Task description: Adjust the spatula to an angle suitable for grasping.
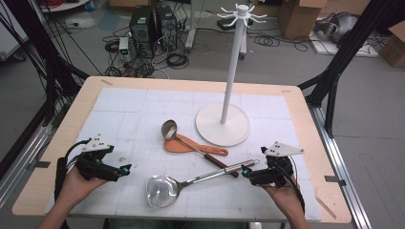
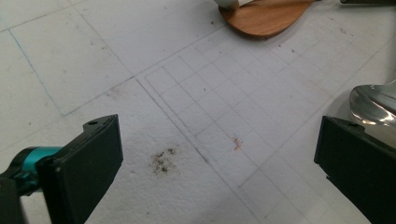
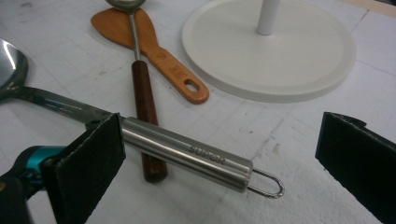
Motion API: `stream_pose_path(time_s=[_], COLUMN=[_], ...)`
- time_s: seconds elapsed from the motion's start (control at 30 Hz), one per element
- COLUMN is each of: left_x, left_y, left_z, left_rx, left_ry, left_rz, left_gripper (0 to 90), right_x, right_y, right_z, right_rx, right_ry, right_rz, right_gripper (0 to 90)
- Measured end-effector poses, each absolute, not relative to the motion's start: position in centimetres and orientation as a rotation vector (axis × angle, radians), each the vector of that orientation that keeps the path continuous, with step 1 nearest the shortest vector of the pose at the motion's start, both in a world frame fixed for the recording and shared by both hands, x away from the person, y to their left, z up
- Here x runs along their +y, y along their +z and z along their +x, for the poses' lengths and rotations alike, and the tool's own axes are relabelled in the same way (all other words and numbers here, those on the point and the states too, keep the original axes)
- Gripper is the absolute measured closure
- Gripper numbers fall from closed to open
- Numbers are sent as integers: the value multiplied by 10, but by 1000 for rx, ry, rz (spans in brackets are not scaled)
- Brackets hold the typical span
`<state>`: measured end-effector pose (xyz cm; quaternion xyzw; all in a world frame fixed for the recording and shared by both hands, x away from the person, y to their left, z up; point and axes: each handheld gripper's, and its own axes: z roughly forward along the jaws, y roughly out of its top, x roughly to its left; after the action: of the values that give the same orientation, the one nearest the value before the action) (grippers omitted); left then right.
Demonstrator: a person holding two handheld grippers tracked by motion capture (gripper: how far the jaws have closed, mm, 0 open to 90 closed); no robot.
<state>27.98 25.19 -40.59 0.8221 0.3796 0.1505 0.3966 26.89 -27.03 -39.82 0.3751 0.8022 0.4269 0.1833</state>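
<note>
Right gripper view: the steel ladle [image 3: 177,149] is seen lying across the lower middle of the frame, its polished handle between the wide-open, empty jaws of the right gripper [image 3: 219,158]. It is judged stiff, fairly heavy and slippery; the handle near the wire loop [image 3: 267,183] suits gripping. High view adds its bowl [image 1: 161,190] at lower centre and the left gripper [image 1: 125,168], likewise open and empty.

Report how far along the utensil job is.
Nothing looks done yet: the white hook stand is bare. The large steel spoon, the wooden-handled ladle and the flat wooden spatula lie on the table. The right gripper, open, straddles the steel spoon's handle. The left gripper is open.
</note>
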Motion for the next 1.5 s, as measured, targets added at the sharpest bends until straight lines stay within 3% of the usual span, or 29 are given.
stream_pose_path(time_s=[0.53,0.6,1.13,1.23,1.5], left_x=[250,250,254,254,254], left_y=[-405,-405,-404,-404,-404], left_z=[281,280,279,280,280], left_rx=[960,964,966,961,961], left_ry=[382,387,386,386,384], left_rz=[2080,2076,2074,2075,2075], left_gripper=[17,17,17,17,17], right_x=[-274,-273,-252,-252,-244], right_y=[-384,-381,-386,-387,-391], right_z=[288,290,299,300,301], right_rx=[2349,2338,2435,2457,2507], right_ry=[1170,1166,1179,1193,1185], right_rz=[1027,1034,947,944,910], right_gripper=[5,73,76,180,187])
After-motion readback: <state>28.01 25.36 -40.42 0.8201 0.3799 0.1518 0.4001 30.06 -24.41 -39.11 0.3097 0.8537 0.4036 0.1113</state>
